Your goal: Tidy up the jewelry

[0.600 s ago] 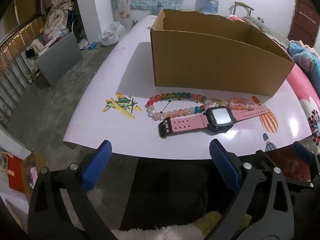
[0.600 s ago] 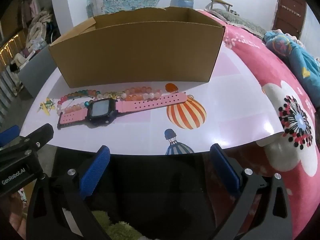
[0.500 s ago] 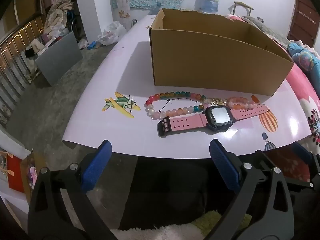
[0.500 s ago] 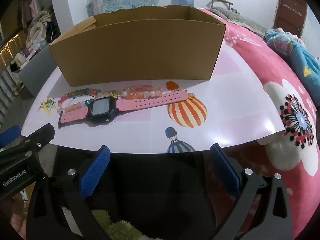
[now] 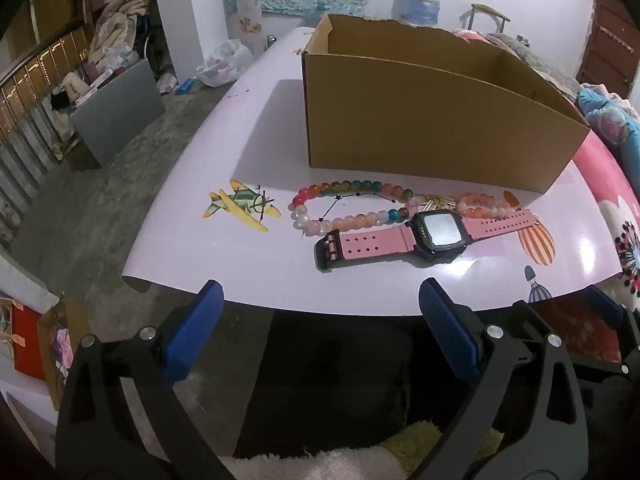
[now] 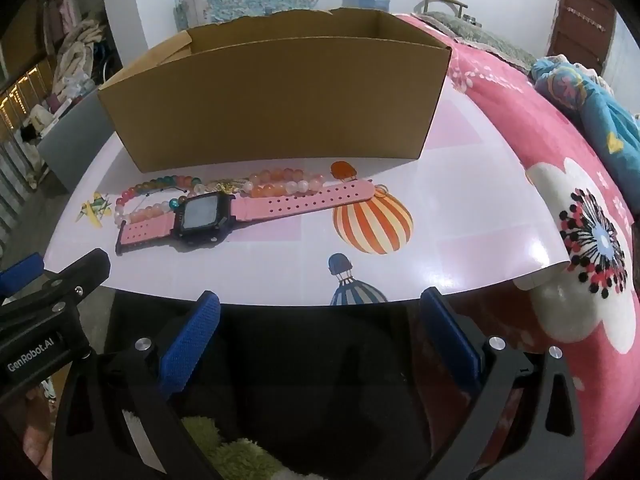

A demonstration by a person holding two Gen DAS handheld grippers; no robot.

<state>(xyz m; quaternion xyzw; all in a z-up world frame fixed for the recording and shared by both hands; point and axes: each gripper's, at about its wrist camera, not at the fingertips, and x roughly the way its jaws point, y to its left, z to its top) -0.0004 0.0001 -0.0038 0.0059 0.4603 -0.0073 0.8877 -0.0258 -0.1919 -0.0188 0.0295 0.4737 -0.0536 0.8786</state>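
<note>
Hovering off table edge (image 5: 280,308) | both tongs (image 5: 320,300) (image 6: 320,302) apart, empty | watch (image 5: 436,234) near edge, box (image 5: 420,128) behind

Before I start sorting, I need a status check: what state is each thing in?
Brown cardboard box: open-topped, upright.
Pink-strapped digital watch: unbuckled, flat, screen up.
Multicoloured bead bracelet: loose loop beside the watch.
Peach bead bracelet: behind the strap.
Left gripper: fingers open, empty.
Right gripper: fingers open, empty.
</note>
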